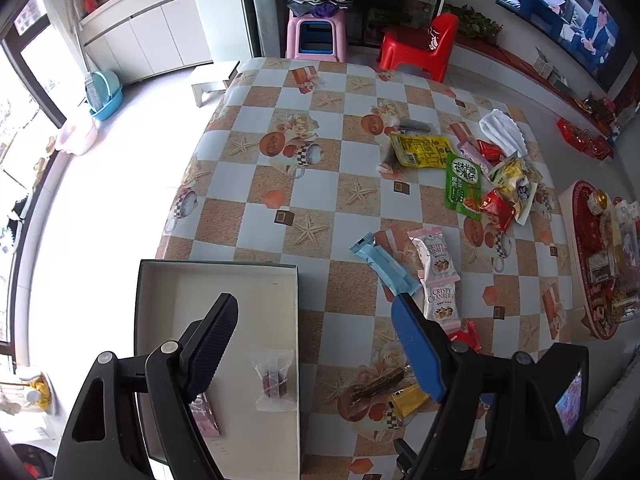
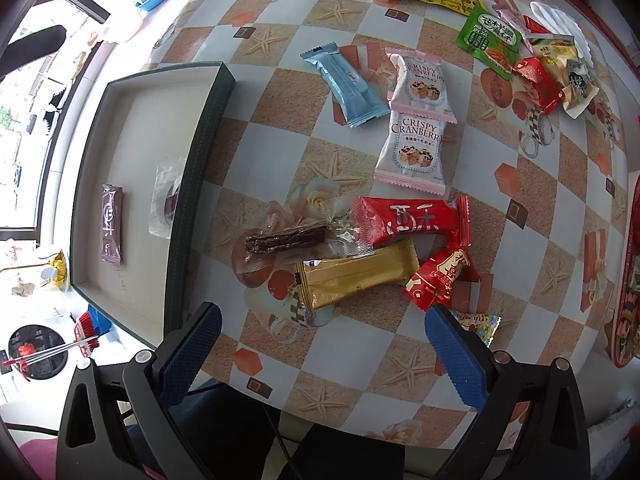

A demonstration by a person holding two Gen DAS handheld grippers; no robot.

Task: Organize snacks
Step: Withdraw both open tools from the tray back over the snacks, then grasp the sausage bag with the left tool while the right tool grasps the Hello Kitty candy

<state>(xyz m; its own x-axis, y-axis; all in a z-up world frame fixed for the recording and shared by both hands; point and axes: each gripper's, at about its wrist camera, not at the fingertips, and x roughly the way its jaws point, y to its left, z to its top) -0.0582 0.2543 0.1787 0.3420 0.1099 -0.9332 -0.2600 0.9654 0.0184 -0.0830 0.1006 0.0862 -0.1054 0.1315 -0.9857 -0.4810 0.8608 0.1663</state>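
1. Snacks lying scattered over the checkered tablecloth (image 2: 348, 364), a few already sitting in the shallow box (image 2: 132, 152) at the table's left edge.
2. Inside the box: brown bar (image 2: 111, 224) lying flat toward the left wall, clear-wrapped candy (image 2: 165, 200) resting just beside the right wall.
3. Near cluster, just right of the box: dark sticks in a clear wrapper (image 2: 286, 242), gold bar (image 2: 356, 276) touching them, red pack (image 2: 412, 220) overlapping the gold bar's far edge, small red packet (image 2: 436, 278) at the right end.
4. Farther out: light blue bar (image 2: 344, 84) lying beside two pink-edged Crispy Cranberry packs (image 2: 414, 144), one touching the other end to end.
5. Far right: heap holding the yellow pouch (image 1: 424, 150), green pouch (image 1: 463, 186), and assorted small wrappers, near a white cloth (image 1: 504, 130).
6. Left gripper (image 1: 320, 348) hovering over the box's right wall, jaws standing wide apart, gripping nothing.
7. Right gripper (image 2: 320, 354) pointing down at the near table edge, jaws spread wide, holding nothing, gold bar lying just beyond the fingertips.
8. Colourful wrapper (image 2: 482, 324) peeking out beside the right gripper's blue finger (image 2: 456, 360).
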